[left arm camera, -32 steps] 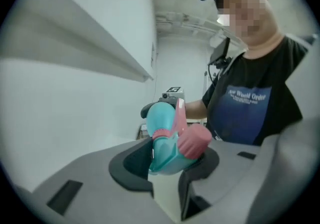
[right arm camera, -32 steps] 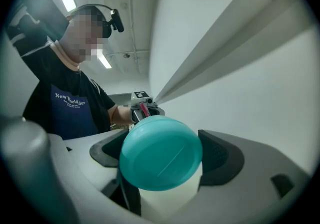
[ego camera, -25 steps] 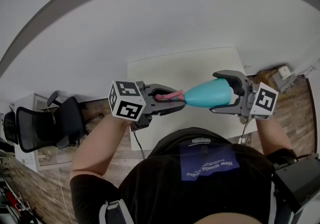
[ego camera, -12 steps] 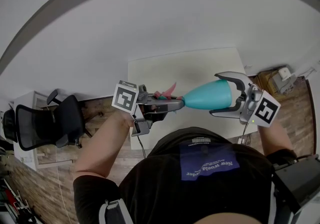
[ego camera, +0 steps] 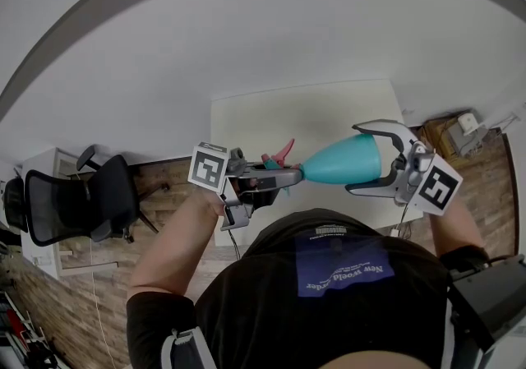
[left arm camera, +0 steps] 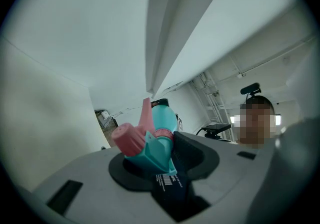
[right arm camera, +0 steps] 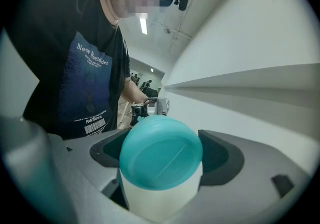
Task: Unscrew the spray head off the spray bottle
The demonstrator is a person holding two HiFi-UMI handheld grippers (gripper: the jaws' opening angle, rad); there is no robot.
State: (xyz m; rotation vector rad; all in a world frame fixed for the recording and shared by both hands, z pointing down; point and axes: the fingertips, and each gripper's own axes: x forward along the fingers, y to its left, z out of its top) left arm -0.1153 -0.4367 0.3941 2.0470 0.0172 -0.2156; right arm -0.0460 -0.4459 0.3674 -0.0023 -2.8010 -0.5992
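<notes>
Left gripper (ego camera: pixel 279 178): jaws clamped on the spray head (left arm camera: pixel 145 143), with the pink trigger (ego camera: pixel 284 149) sticking up past them. Right gripper (ego camera: pixel 353 158): jaws clamped on the wide base end of the teal bottle (ego camera: pixel 341 160), and we see its round bottom facing that gripper's camera. The bottle lies level in the air between the two grippers, its head toward the left one and meeting it at the neck. We note it is held above the near edge of the pale surface (ego camera: pixel 312 108), in front of the person's black shirt (ego camera: pixel 345 302). An office chair (ego camera: pixel 74 207) stands off to the left.
</notes>
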